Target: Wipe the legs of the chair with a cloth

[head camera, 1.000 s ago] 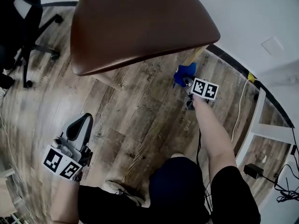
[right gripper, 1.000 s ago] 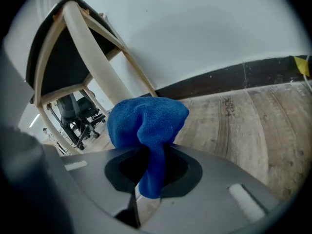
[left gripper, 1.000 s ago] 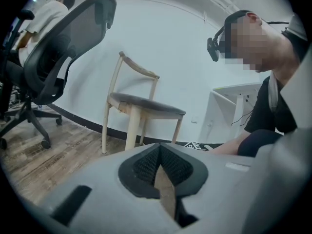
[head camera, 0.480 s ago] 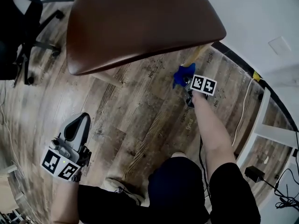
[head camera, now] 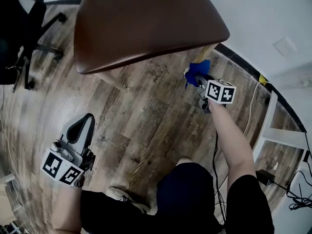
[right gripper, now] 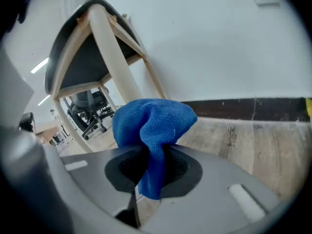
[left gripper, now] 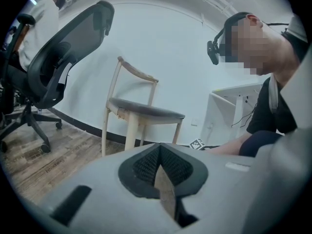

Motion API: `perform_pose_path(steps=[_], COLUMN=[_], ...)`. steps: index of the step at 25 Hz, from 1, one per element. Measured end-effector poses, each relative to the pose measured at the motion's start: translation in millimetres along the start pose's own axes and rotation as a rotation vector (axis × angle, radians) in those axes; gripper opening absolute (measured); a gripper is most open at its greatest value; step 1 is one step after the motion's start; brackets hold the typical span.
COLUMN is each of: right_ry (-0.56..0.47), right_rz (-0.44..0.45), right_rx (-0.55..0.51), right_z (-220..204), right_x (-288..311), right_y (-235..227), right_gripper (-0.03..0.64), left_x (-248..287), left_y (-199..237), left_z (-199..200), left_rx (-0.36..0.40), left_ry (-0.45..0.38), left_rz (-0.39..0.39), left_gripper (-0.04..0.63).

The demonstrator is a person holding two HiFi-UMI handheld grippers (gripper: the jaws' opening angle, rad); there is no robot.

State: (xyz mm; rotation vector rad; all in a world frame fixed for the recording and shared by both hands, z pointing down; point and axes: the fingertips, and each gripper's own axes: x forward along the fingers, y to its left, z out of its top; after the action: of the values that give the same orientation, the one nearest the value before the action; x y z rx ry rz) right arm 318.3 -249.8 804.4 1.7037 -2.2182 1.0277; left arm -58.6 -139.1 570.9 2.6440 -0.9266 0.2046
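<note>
Cloth (right gripper: 153,123) pinched in right gripper (right gripper: 155,167) meets the chair leg (right gripper: 113,65) at one o'clock; left gripper (left gripper: 160,172) idle at seven o'clock, jaws pressed together, empty. Other legs likely remain.

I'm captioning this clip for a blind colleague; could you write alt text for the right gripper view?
The right hand-held gripper is shut on a bunched blue cloth, pointed at a pale wooden chair leg close ahead. The chair's dark seat shows from below, with a white wall and wood floor behind.
</note>
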Motion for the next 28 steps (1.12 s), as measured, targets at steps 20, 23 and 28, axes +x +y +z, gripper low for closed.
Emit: perform_pose_path(steps=[20,23,28], right_ry=[-0.166,-0.15,-0.105], right_rz=[0.222,0.287,0.408], right_rx=[-0.373,-0.375,-0.396], right_z=[139.6,130.1,110.0], right_x=[-96.3,-84.4,-58.4], right_y=[192.9,223.0,280.3], right_gripper=[0.064,0.066,0.066], left_x=[-3.9,-4.9,-8.5], left_y=[-23.1,-25.1,-27.1], left_z=[15.9,16.4,18.0], left_rx=[0.002,0.007,0.008], left_ry=[-0.064,-0.064,-0.069], left_rz=[-0.098,-0.105,-0.106], left_gripper=[0.0,0.0,0.0])
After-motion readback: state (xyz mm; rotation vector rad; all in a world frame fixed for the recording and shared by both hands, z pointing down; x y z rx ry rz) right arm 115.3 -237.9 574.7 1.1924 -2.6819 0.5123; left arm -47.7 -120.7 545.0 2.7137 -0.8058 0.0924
